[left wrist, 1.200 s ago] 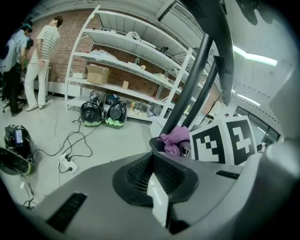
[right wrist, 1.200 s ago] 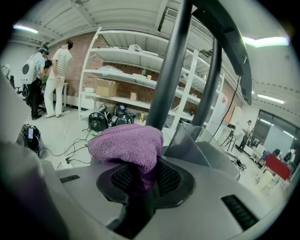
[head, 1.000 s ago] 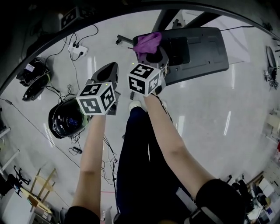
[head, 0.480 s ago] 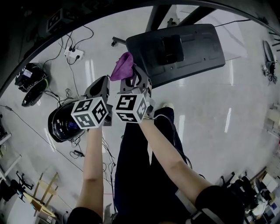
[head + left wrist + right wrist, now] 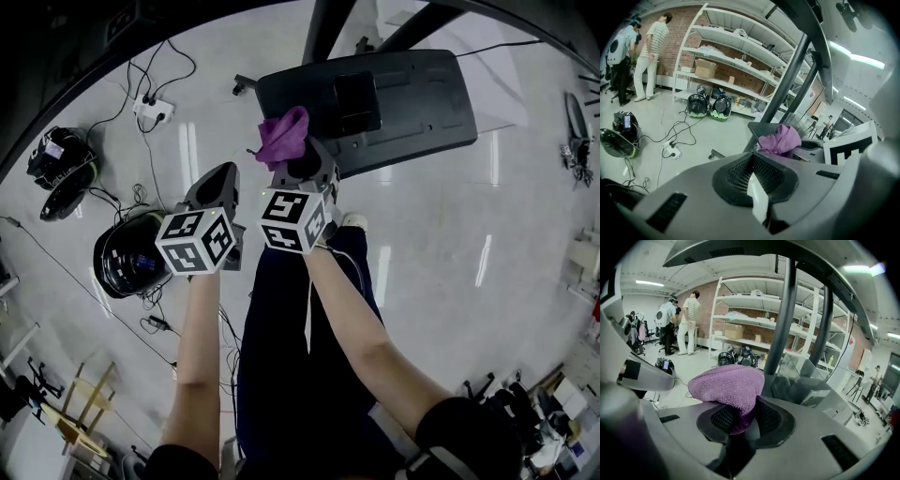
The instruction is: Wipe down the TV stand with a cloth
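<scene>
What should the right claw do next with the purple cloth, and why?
Probably lower the right claw until the purple cloth presses flat on the black TV stand base. The claw is shut on the cloth, which sits over the base's near left edge. No contact with the surface is evident yet, so wiping likely cannot start from here.

Both forearms reached forward side by side, each hand holding a gripper. The left gripper (image 5: 225,176) had its jaws pressed together, empty. Just right of it, the right gripper (image 5: 300,161) pinched a cloth (image 5: 282,137) that bunched beyond its tips.
</scene>
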Action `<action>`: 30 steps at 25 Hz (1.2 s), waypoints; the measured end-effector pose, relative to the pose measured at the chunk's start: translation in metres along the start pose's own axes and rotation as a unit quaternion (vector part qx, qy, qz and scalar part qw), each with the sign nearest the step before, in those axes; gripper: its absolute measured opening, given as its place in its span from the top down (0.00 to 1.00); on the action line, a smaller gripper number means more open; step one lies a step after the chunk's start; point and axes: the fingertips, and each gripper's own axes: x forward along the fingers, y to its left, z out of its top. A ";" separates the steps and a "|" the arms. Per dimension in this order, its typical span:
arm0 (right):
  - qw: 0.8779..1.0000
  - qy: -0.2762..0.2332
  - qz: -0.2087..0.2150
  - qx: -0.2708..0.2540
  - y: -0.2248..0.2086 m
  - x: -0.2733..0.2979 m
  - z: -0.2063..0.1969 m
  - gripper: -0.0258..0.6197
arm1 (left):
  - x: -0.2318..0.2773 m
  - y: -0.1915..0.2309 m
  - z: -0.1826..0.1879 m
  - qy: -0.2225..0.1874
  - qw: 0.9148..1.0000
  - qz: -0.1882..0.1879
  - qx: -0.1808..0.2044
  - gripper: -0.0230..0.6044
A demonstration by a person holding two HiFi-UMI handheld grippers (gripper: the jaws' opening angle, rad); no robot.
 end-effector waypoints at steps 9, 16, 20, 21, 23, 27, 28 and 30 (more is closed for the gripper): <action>0.999 0.005 -0.039 0.003 -0.044 -0.002 -0.013 0.81 | 0.011 -0.028 -0.004 -0.002 1.000 -0.006 -0.008 0.95; 1.000 0.008 0.004 -0.010 -0.042 -0.004 -0.012 0.81 | 0.018 -0.042 -0.007 -0.002 1.000 0.000 -0.016 0.95; 0.998 0.009 0.052 -0.022 -0.042 -0.015 -0.013 0.81 | 0.018 -0.056 0.002 -0.013 1.000 0.004 -0.023 0.95; 0.998 0.010 0.063 -0.024 -0.044 -0.020 -0.014 0.81 | 0.019 -0.060 0.003 -0.014 1.000 0.004 -0.024 0.95; 0.996 0.010 0.082 -0.025 -0.050 -0.032 -0.015 0.81 | 0.019 -0.070 0.004 -0.016 1.000 0.004 -0.026 0.95; 0.992 0.007 0.123 -0.028 -0.067 -0.059 -0.011 0.81 | 0.019 -0.094 0.004 -0.018 0.999 -0.003 -0.032 0.95; 0.990 0.002 0.134 -0.031 -0.072 -0.065 -0.007 0.81 | 0.020 -0.101 0.005 -0.019 0.999 -0.006 -0.032 0.95; 0.987 -0.012 0.158 -0.040 -0.083 -0.076 0.006 0.81 | 0.023 -0.117 0.011 -0.023 0.999 -0.015 -0.027 0.95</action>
